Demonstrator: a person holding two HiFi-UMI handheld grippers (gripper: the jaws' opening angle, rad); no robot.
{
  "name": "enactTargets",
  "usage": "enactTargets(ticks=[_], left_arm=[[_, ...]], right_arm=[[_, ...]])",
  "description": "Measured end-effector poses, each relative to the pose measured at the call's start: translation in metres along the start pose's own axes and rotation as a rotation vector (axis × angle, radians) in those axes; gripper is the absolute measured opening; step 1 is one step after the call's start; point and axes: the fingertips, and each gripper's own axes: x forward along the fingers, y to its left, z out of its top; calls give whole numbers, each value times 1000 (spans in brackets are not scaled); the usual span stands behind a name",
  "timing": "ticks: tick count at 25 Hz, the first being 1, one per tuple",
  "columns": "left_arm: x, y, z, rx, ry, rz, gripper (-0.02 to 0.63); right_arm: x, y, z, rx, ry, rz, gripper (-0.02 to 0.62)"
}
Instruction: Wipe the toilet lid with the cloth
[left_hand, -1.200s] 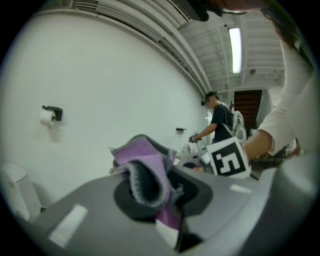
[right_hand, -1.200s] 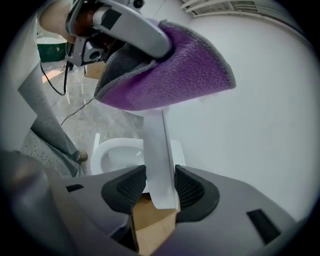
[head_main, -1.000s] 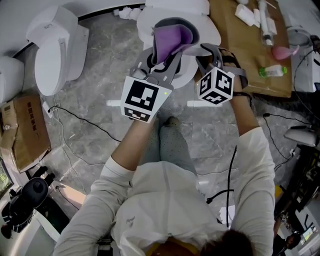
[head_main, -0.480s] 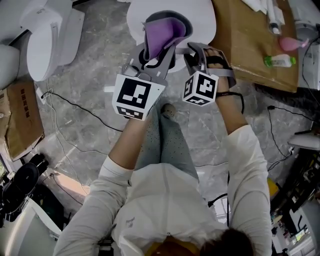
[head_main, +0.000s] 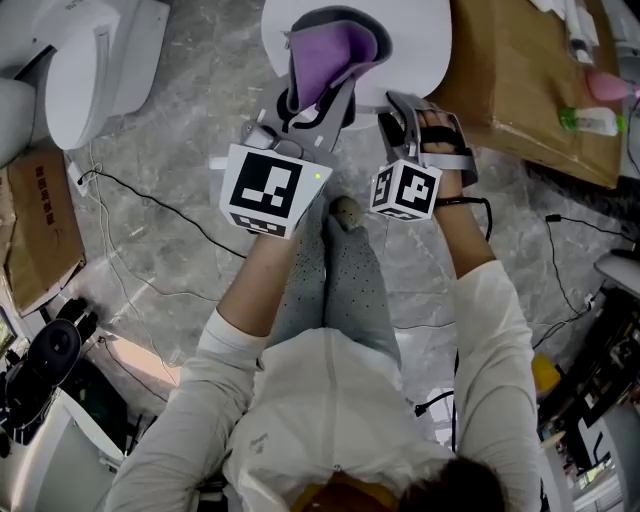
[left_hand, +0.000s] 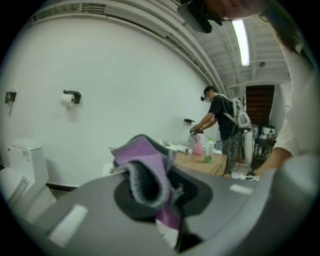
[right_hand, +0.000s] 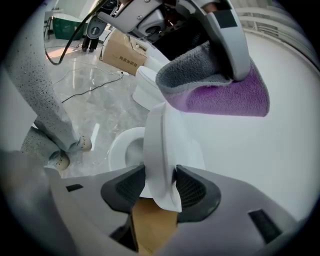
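Note:
A purple and grey cloth (head_main: 335, 55) is pinched in my left gripper (head_main: 318, 98) and stands bunched up over the white toilet lid (head_main: 420, 45). In the left gripper view the cloth (left_hand: 145, 170) fills the shut jaws of that gripper (left_hand: 172, 215). My right gripper (head_main: 397, 108) sits just to the right of the left one, at the lid's near edge. In the right gripper view the lid (right_hand: 160, 145) stands edge-on between the jaws of the right gripper (right_hand: 160, 192), which are shut on it. The cloth (right_hand: 215, 90) hangs above it, and the toilet seat (right_hand: 122, 147) shows beyond.
Another white toilet (head_main: 100, 60) stands at the upper left, with a cardboard box (head_main: 40, 230) below it. A brown table (head_main: 520, 90) with bottles is at the right. Cables (head_main: 150, 215) cross the grey floor. The person's socked feet (head_main: 345, 215) are just below the grippers.
Both grippers have drawn closer together and slightly toward the person's body. The cloth stays in the left gripper. The toilet has slid toward the view's top edge.

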Motion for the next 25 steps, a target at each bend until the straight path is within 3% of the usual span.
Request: enactTargets(ticks=[11, 25], left_arm=[[1, -2, -38, -6, 2, -21, 49], [3, 19, -69, -27, 17, -19, 49]], right_arm=[[30, 66, -10, -11, 20, 69, 175], [82, 122, -27, -19, 118, 205, 137]])
